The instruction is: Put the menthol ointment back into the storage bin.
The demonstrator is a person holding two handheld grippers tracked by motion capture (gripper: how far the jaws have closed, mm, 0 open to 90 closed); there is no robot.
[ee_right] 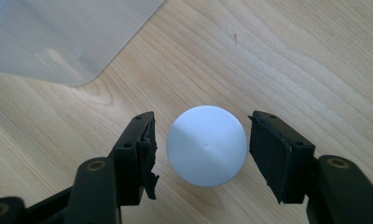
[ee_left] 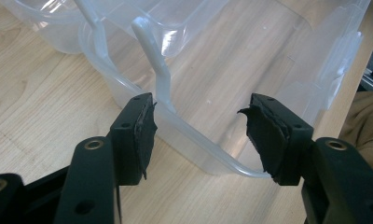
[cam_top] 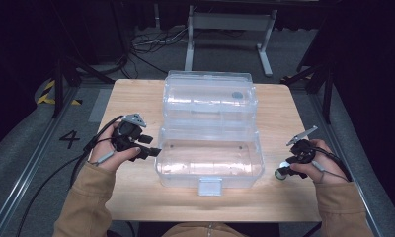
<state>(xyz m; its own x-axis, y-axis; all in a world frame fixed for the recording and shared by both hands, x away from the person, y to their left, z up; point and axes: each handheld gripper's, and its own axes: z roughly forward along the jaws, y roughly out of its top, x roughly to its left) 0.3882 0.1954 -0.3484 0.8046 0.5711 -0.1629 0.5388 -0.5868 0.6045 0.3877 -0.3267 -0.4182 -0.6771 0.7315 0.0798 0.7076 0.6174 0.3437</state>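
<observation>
The white ball lies on the wooden worktop, just off the near right corner of the clear plastic storage box, whose lid is swung open toward the far side. Round, it has no long axis to line up with. In the right gripper view it sits squarely between the two black jaws of the right gripper, which stand apart with a sliver of worktop showing on each side, so the pads do not press on it. A straight squeeze looks to be all the coming move needs. The left gripper, at the box's left end, is likewise spread wide, straddling the box's rim without clamping it, and is well apart from the ball; the right hand is plainly the nearer.
</observation>
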